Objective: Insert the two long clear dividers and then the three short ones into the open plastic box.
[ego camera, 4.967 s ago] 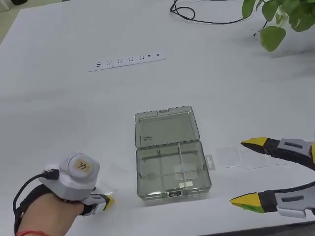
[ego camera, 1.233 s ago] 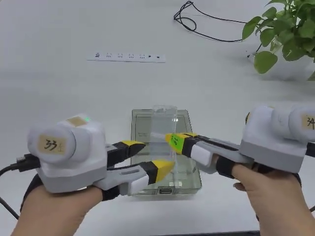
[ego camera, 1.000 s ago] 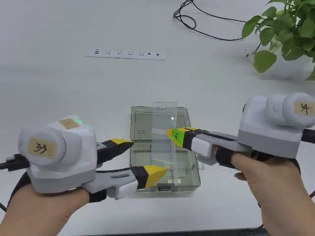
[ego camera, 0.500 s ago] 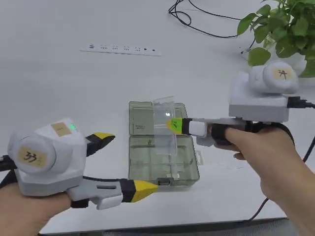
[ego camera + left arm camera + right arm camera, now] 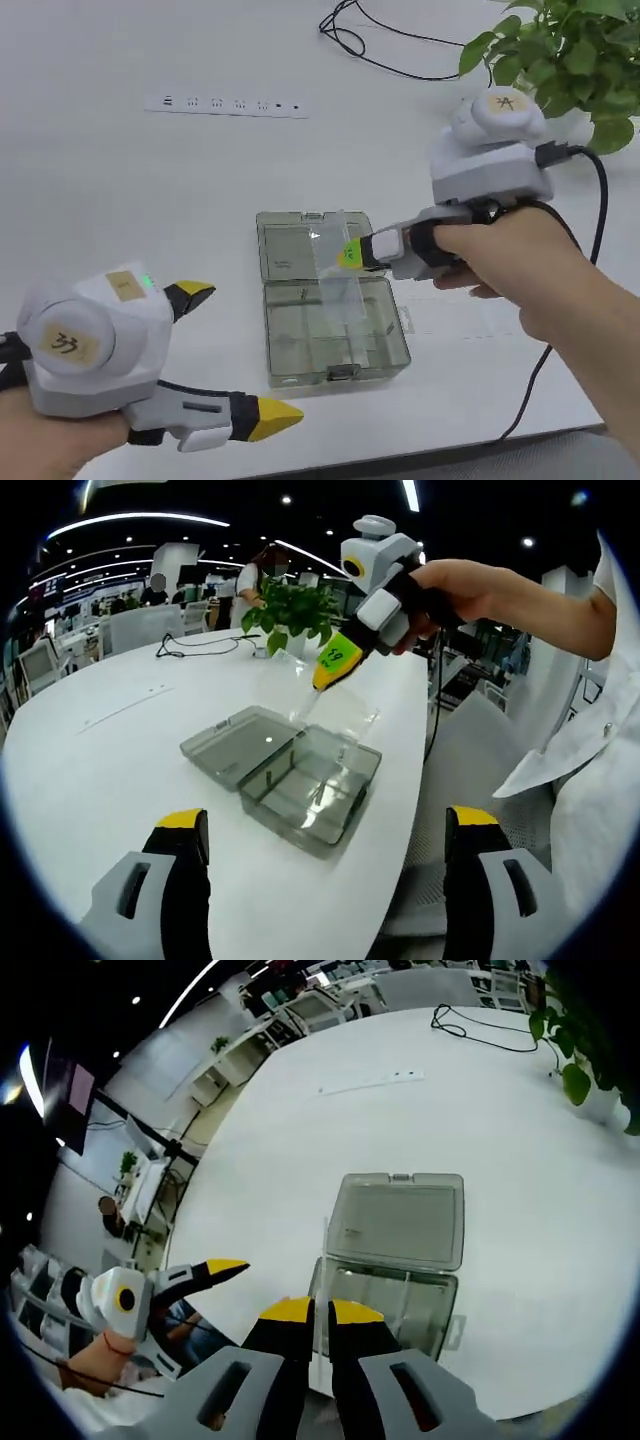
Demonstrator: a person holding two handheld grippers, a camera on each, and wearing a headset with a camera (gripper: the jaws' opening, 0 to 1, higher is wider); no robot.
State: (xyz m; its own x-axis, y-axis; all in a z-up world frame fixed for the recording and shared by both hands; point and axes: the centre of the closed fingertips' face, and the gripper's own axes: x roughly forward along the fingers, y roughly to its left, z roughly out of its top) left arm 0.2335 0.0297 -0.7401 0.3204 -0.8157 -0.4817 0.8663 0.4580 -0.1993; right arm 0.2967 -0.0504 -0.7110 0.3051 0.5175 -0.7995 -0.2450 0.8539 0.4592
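As seen from the head view, the white left gripper with yellow-tipped black jaws (image 5: 232, 355) was nearest, at the lower left. Its jaws were spread wide and held nothing, and it stood well apart from the box on the near-left side. Beyond it, the open smoky-grey translucent plastic box (image 5: 285, 250) rested on the white workbench (image 5: 120, 200), its lid laid flat behind the base. Faint straight lines crossed the base, but whether these were seated dividers could not be told. Above the base, the white right gripper (image 5: 348, 253) was held in the person's right hand (image 5: 500, 255). Its jaws were pinched nearly together on the upper edge of a long clear flat plastic divider (image 5: 342, 290). The divider hung tilted from the jaw tips over the far half of the base, near the hinge. Its lower edge reached down to the base, though contact could not be judged. In the right gripper view it appeared edge-on, as a thin line between the jaws running towards the box. Farther back lay a white power strip (image 5: 225, 104), then a looped black cable (image 5: 390, 55) and a green leafy plant (image 5: 570, 50) at the far right.
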